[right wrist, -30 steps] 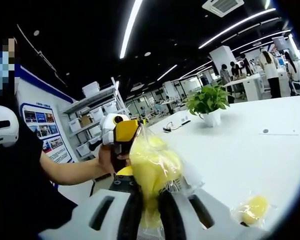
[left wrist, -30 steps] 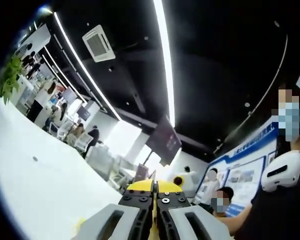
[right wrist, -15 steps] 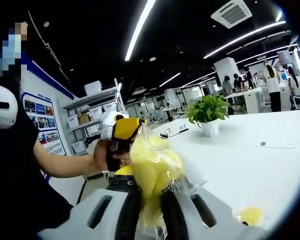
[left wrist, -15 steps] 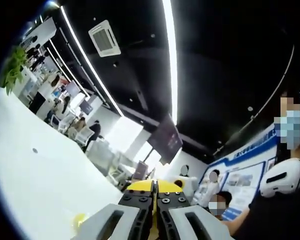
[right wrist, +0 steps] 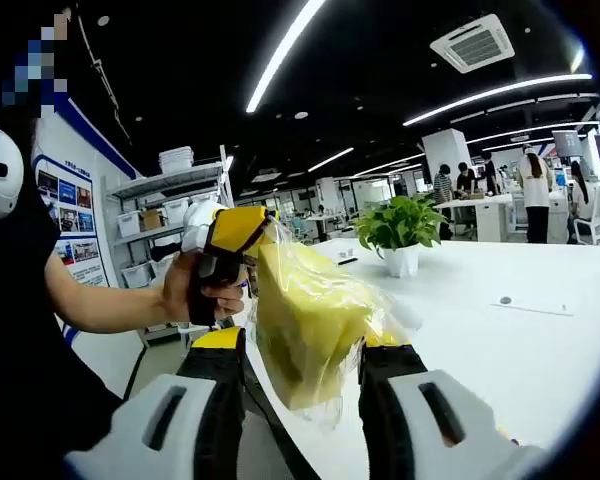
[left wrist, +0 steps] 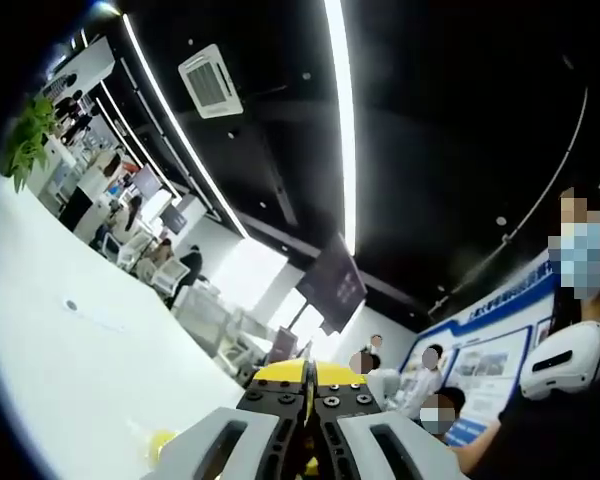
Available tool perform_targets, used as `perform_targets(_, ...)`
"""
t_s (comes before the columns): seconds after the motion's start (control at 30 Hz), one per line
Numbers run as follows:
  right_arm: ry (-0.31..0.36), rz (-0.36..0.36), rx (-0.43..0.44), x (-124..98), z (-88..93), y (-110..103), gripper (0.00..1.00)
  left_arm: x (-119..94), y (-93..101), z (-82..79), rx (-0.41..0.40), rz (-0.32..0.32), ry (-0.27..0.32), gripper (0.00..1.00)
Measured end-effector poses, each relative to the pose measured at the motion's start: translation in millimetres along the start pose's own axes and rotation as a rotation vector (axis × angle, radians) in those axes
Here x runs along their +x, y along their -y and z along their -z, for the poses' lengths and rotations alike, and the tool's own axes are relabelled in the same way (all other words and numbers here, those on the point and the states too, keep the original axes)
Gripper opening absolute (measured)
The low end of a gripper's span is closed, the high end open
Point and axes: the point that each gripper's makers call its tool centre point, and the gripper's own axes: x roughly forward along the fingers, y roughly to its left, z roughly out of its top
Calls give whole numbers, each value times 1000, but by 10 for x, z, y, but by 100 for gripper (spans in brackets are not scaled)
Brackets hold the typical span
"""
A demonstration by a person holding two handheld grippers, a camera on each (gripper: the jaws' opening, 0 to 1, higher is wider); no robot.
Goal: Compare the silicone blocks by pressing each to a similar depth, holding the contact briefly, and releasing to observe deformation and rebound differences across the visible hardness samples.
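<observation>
Since a second ago the right claw (right wrist: 292,375) has spread wide, letting go of the yellow block (right wrist: 305,325) in its clear bag. The block now hangs between the two jaws, apart from both, above the near edge of the white table (right wrist: 500,350). The left claw (right wrist: 242,232), held in a hand (right wrist: 195,290), pinches the bag's top; its jaws look pressed together. The block looks soft and light, the bag slippery. I would squeeze its flat sides, not the loose film.
</observation>
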Motion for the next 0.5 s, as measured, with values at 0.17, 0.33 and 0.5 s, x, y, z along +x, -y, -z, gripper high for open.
perform_targets(0.17,29,58,37,-145,48,113,53,-84,-128,-4,-33,-38,27,0)
perform_targets(0.33,8,203,-6,-362,229,321,55,-142,-205,-14,-79,-39,73,0)
perform_targets(0.5,-32,350,-39,-612,470,528,60,-133,-320,72,-89,-69,58,0)
